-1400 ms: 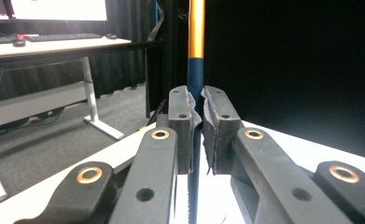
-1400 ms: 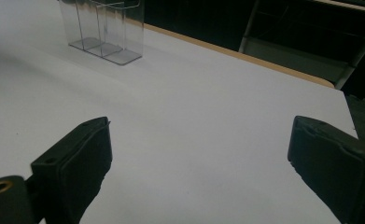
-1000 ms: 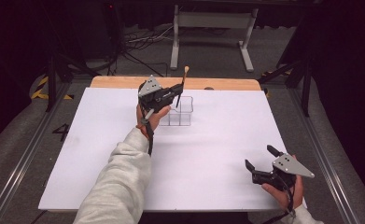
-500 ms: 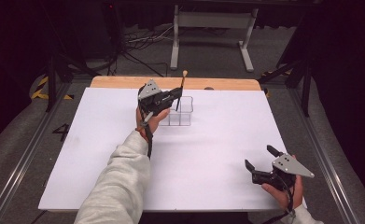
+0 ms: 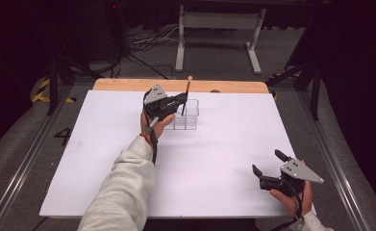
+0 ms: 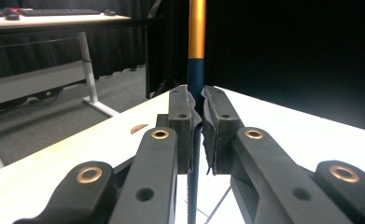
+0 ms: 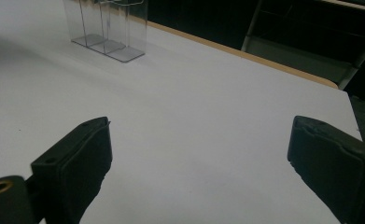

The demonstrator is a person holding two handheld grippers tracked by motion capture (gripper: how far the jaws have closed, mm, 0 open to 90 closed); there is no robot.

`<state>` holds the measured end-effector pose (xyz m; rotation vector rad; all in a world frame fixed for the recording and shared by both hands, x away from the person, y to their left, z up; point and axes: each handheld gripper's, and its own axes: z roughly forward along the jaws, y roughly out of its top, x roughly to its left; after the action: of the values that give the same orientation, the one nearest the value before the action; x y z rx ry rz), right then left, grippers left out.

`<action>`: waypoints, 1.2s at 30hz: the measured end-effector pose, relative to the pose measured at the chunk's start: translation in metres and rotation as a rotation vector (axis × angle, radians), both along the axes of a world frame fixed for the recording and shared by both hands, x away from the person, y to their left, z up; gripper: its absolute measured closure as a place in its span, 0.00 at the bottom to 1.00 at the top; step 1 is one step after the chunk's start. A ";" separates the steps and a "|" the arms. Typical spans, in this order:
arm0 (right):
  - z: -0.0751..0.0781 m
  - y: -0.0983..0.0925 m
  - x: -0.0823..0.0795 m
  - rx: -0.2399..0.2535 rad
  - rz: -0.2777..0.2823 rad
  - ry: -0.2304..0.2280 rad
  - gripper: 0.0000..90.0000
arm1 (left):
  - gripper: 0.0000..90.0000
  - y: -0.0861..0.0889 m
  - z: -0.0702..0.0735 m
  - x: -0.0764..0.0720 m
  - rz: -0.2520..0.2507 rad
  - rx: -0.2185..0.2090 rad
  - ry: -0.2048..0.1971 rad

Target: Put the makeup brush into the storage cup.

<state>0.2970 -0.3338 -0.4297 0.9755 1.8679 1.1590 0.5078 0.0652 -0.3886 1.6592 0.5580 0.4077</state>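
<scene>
A thin stick, a pen or brush (image 5: 187, 91) with an orange upper part and a dark blue lower part (image 6: 197, 28), stands nearly upright over a clear compartment holder (image 5: 189, 121) at the far middle of the white table. My left gripper (image 5: 181, 100) is shut on the stick's dark lower part, and its pads (image 6: 186, 114) press it from both sides. The stick's lower end reaches down into the holder's top. My right gripper (image 5: 267, 162) rests near the table's front right corner, open, with nothing between its jaws (image 7: 199, 140). The right gripper view has the clear holder (image 7: 108, 28) far off.
The white table top (image 5: 104, 168) has a wooden strip (image 5: 128, 85) along its far edge. Behind it stand a desk frame (image 5: 181, 43) and cables on the grey floor. Metal rails (image 5: 27, 159) run along both sides of the table.
The left gripper has sunk slightly with the stick, whose top now sits a little lower over the clear holder. The right gripper has stayed still.
</scene>
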 end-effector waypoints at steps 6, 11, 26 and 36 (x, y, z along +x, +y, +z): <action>0.000 0.001 0.000 -0.001 0.007 -0.002 0.08 | 0.92 0.005 -0.006 0.001 0.002 0.009 0.011; 0.000 0.000 0.000 0.003 0.000 -0.003 0.08 | 0.92 0.007 -0.012 0.000 0.004 0.013 0.020; -0.001 0.001 0.001 -0.003 0.008 0.003 0.08 | 0.92 0.008 -0.015 -0.002 0.003 0.032 0.024; -0.001 0.001 0.001 -0.001 0.010 0.007 0.08 | 0.92 0.007 -0.014 -0.003 0.005 0.037 0.024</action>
<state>0.2979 -0.3332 -0.4307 0.9713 1.8808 1.1620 0.5051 0.0726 -0.4024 1.6999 0.5754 0.4044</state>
